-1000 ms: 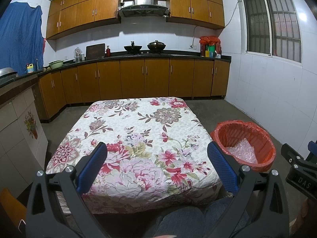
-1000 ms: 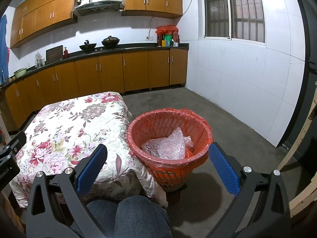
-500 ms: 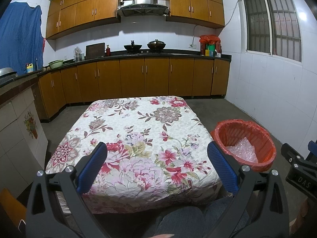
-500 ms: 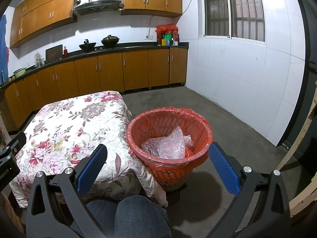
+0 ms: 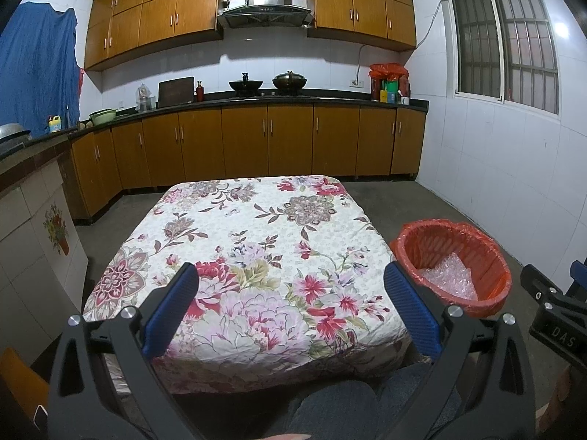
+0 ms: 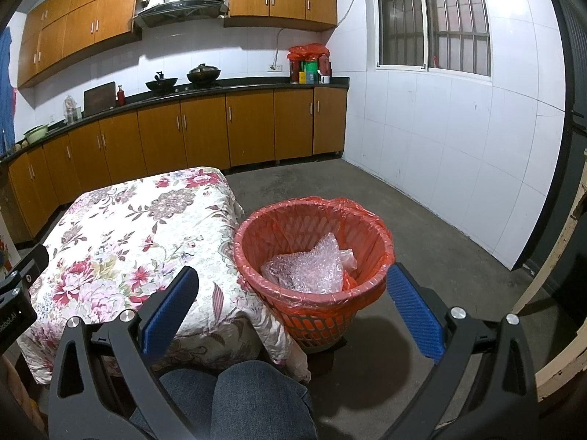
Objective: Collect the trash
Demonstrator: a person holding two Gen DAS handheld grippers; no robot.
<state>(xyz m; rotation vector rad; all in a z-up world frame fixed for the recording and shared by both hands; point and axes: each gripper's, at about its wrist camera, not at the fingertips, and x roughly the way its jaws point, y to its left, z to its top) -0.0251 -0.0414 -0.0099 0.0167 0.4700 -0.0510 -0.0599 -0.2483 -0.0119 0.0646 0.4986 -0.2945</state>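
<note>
An orange basket (image 6: 370,233) lined with an orange bag stands on the floor at the table's right side; it also shows in the left wrist view as the basket (image 5: 488,256). Crumpled bubble wrap (image 6: 306,266) lies inside it, seen too as bubble wrap (image 5: 445,278). My left gripper (image 5: 291,306) hangs open over the near edge of the flowered tablecloth (image 5: 249,242) with nothing between its blue pads. My right gripper (image 6: 293,306) is open too, held just in front of the basket and above the person's knees (image 6: 234,396).
Brown cabinets and a dark counter (image 5: 256,99) with pots run along the far wall and the left side. White tiled wall (image 6: 440,139) and bare concrete floor (image 6: 422,242) lie to the right of the basket. A wooden door frame (image 6: 557,264) stands at far right.
Both views have tilted slightly upward; the table and basket sit a little lower in frame. Both grippers stay open and empty.
</note>
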